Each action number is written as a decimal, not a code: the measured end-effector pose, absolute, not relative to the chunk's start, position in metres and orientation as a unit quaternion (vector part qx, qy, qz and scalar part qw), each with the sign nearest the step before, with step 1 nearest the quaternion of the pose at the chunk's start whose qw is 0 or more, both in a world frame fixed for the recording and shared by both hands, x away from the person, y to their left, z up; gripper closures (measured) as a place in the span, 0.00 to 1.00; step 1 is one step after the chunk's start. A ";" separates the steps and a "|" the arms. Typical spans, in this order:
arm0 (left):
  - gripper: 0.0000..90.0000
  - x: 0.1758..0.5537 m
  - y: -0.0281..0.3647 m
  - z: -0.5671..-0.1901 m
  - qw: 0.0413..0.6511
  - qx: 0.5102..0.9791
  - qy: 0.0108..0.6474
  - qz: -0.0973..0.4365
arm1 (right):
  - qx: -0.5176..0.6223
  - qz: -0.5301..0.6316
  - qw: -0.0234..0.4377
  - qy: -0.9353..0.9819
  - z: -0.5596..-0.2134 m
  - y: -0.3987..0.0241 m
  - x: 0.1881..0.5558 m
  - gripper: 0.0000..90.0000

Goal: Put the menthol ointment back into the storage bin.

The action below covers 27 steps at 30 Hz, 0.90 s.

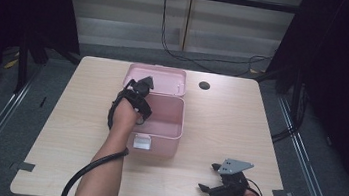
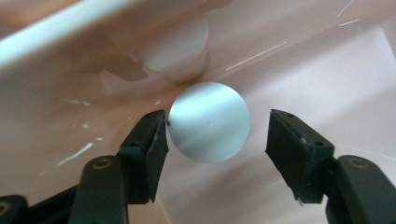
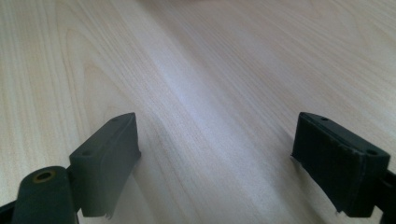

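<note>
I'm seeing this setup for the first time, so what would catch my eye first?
The open pink plastic box at the middle of the pale wooden table, with the left gripper reaching into it. Inside, a round silvery-white disc sits between that gripper's open jaws, touching the left one, in front of a white cylinder. The right gripper rests open near the table's front edge.

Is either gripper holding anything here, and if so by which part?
Nothing is held. The left gripper is open inside the pink box, jaws either side of a pale disc; one jaw is at its edge, the other apart. The right gripper is open over the table.
</note>
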<state>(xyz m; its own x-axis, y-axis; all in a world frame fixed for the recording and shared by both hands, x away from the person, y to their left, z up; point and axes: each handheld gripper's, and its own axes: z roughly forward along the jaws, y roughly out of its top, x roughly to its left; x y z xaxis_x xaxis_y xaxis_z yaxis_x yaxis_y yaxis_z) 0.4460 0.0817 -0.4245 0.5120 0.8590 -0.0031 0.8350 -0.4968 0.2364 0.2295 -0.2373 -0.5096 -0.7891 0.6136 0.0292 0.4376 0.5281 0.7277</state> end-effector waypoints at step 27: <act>0.30 0.440 0.098 -0.399 0.112 0.859 0.499 0.035 | 0.304 0.378 0.115 0.867 -0.509 -0.237 0.229 0.15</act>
<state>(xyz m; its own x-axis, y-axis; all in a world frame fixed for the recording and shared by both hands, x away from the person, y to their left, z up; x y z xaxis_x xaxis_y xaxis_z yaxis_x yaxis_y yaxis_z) 0.4404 0.0977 -0.3986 0.5004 0.8643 -0.0507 0.8486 -0.4780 0.2267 0.2293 -0.2374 -0.5094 -0.7881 0.6148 0.0305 0.4406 0.5287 0.7255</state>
